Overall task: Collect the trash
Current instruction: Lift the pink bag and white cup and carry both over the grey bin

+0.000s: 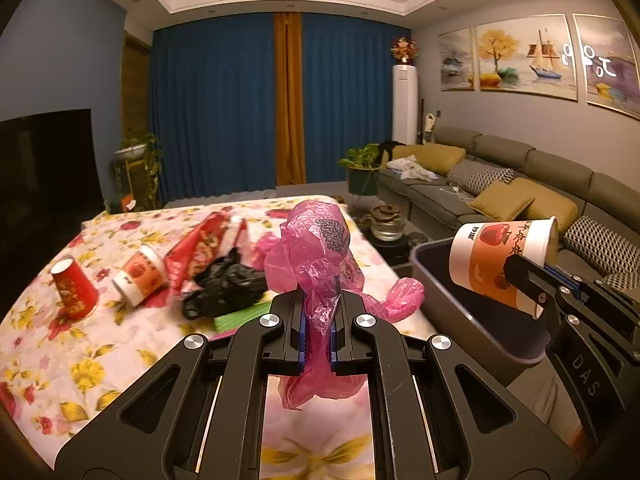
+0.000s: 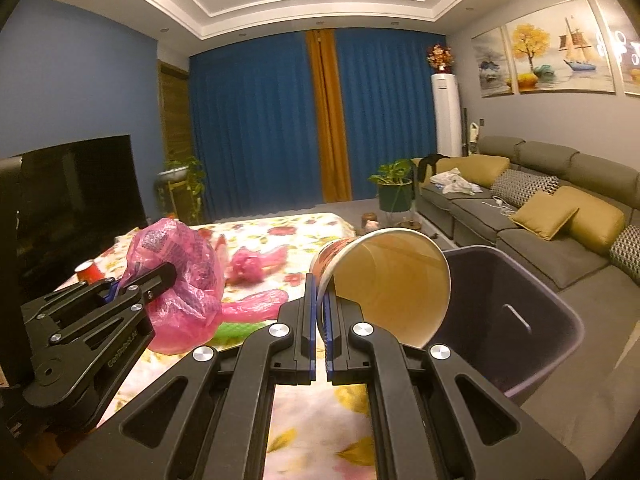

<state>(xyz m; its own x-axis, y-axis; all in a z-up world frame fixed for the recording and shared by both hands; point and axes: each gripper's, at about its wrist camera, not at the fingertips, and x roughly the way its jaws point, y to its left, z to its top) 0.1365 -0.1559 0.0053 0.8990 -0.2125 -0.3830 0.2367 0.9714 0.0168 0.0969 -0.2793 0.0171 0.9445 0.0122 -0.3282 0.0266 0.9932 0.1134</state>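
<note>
My left gripper [image 1: 319, 304] is shut on a crumpled pink plastic bag [image 1: 316, 240], held above the floral-clothed table [image 1: 48, 360]. My right gripper [image 2: 320, 296] is shut on the rim of a large paper cup [image 2: 392, 284] with an orange apple print. The cup is tilted, its empty mouth facing the camera, at the near-left rim of the dark bin [image 2: 520, 312]. In the left wrist view the same cup [image 1: 500, 264] hangs over the bin [image 1: 452, 308] in the right gripper [image 1: 522, 280]. The right wrist view shows the left gripper [image 2: 170, 276] with the pink bag [image 2: 180, 280] at left.
On the table lie a red cup [image 1: 74, 286], a tipped orange cup [image 1: 140, 276], a red wrapper [image 1: 200, 248], a black bag [image 1: 228, 290], a green scrap [image 1: 240, 316] and another pink bag [image 2: 250, 266]. A sofa [image 2: 540, 240] runs along the right; a television [image 2: 80, 184] stands left.
</note>
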